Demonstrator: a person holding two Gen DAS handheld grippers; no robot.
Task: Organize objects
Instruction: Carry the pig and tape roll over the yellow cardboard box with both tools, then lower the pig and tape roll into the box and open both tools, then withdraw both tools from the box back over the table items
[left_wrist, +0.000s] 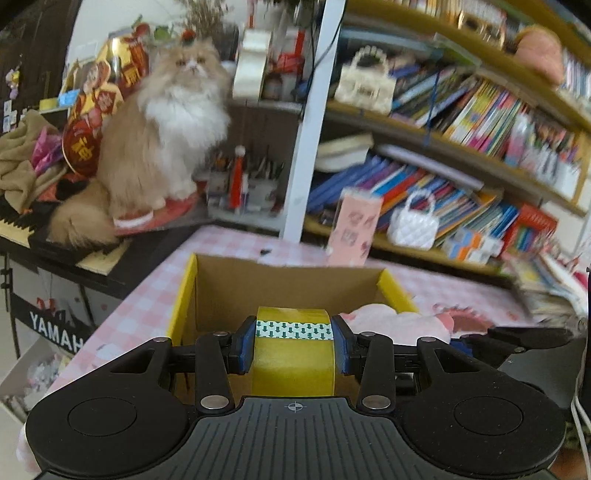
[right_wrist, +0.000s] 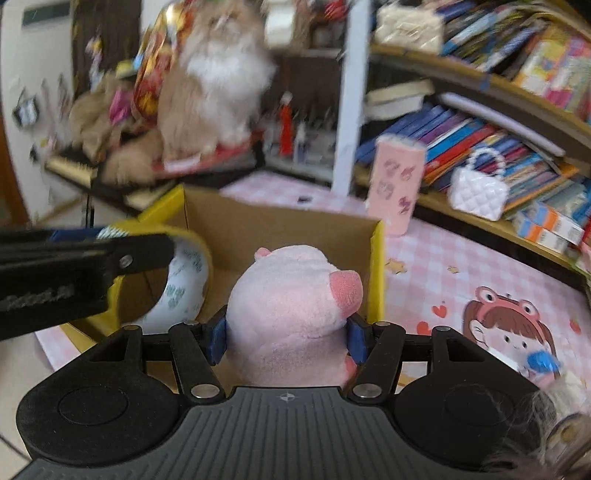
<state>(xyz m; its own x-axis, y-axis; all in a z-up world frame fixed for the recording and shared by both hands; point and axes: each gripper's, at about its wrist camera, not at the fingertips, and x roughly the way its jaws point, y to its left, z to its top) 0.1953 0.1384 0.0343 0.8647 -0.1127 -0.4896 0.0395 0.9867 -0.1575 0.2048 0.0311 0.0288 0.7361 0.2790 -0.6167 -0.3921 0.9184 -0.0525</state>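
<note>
Left hand-held gripper level, clamped on yellow tape roll, cardboard box just ahead; right hand-held gripper alongside, squeezing pink plush.

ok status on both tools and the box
Left tool shut on tape roll, at the cardboard box. Right tool shut on pink plush, at the same box. Nothing blocking the opening.
</note>
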